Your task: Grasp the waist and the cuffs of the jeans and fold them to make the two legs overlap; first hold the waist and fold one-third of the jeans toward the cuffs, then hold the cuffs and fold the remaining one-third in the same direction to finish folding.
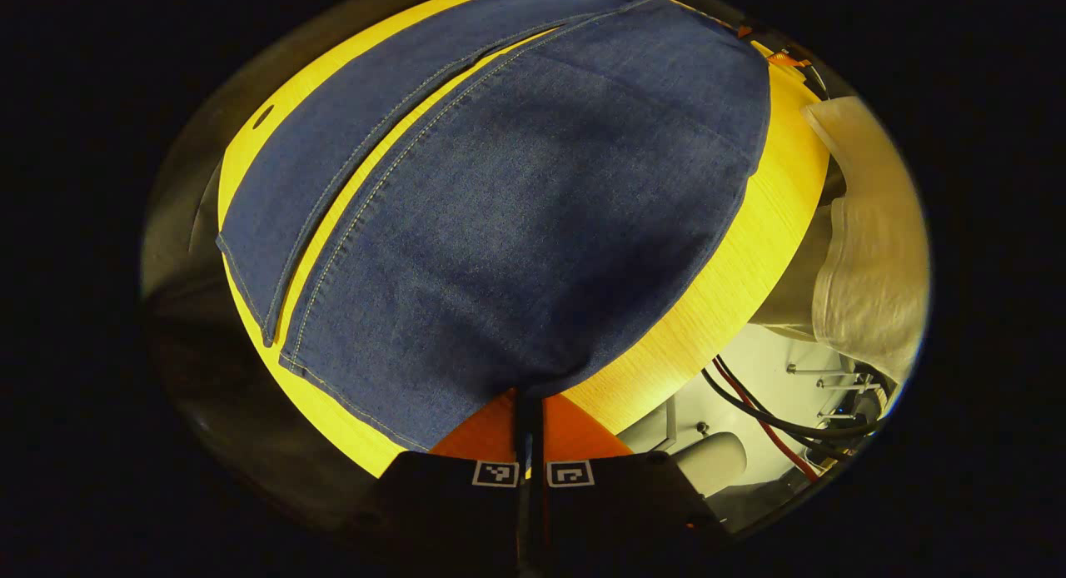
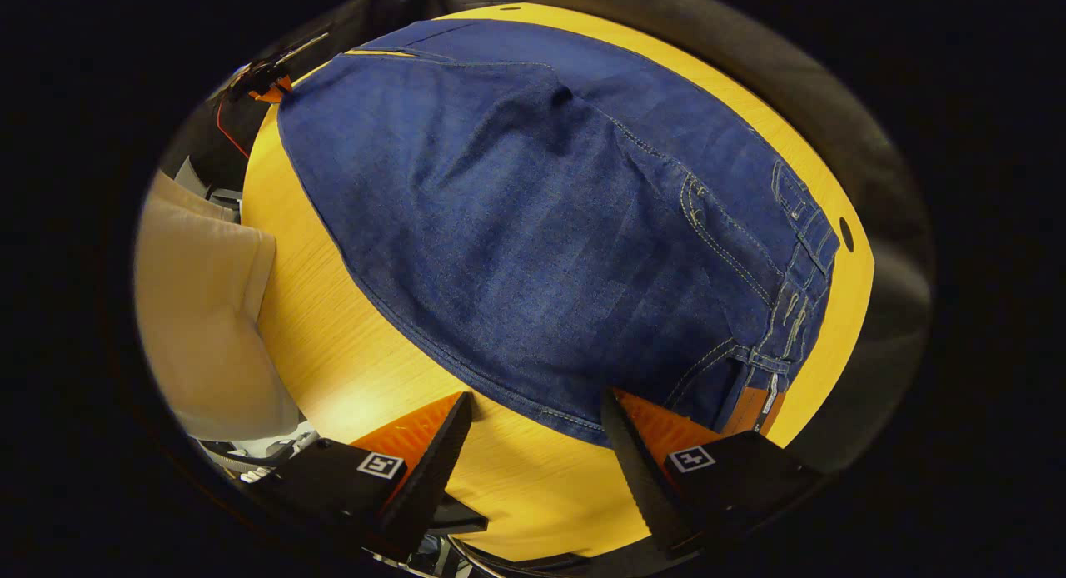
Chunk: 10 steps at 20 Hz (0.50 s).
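denim jeans [image 1: 516, 220] on the surface [image 2: 350, 345], legs not yet overlapped.
left tool [image 1: 530, 411] pinches the cuff edge; right tool [image 2: 537, 432], gaping, should close on the waist [image 2: 799, 295] first.

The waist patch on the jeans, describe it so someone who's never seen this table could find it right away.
Start at the yellow wooden table, mostly covered by blue jeans. Follow the denim to the waistband end with belt loops, beside the open right tongs. The waist patch is the small brown rectangle there, the only non-blue piece on the jeans.
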### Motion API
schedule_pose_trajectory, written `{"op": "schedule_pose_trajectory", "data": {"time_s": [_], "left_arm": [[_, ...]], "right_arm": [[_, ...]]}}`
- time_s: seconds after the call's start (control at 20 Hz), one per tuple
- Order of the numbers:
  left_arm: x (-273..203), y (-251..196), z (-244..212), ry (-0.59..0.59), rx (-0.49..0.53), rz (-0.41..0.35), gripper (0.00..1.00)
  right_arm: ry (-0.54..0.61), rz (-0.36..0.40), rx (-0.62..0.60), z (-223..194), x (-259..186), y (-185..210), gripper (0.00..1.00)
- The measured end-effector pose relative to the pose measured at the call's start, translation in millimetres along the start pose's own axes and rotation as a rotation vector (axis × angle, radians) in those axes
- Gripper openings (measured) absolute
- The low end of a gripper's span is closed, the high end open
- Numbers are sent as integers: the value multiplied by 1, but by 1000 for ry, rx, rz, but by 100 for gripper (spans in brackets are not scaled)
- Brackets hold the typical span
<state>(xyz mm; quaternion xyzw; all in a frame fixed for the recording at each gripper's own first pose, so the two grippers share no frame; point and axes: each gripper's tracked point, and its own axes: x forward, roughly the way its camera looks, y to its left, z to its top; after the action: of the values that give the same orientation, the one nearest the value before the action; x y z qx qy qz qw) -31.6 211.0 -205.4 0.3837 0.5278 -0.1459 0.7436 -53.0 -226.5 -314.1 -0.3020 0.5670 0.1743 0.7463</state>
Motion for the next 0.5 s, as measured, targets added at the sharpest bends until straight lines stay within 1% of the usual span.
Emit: {"op": "schedule_pose_trajectory", "data": {"time_s": [0.05, 0.1, 0.15, 0.2, 0.3, 0.35, 0.45, 0.5], "left_arm": [[0, 0, 0, 2, -4, 1, 0], [0, 0, 0, 5, -2, 0, 0], [1, 1, -1, 10, -4, -2, 0], [1, 0, -1, 15, -13, -7, 0], [2, 0, -1, 19, -21, -11, 0], [1, 0, -1, 18, -18, -7, 0], [3, 1, -2, 11, -15, 3, 0], [3, 1, -1, 6, -20, 8, 0]], "right_arm": [[9, -4, 12, -1, -1, -1, 98], [21, -8, 25, 0, -1, -3, 98], [34, -16, 43, 0, 2, -5, 92], [45, -24, 61, 1, 2, -8, 89], [46, -38, 57, 6, 4, -16, 64], [45, -47, 43, 7, 2, -18, 57], [34, -71, 26, 10, 1, -24, 37], [22, -81, 32, 9, 1, -24, 32]]}}
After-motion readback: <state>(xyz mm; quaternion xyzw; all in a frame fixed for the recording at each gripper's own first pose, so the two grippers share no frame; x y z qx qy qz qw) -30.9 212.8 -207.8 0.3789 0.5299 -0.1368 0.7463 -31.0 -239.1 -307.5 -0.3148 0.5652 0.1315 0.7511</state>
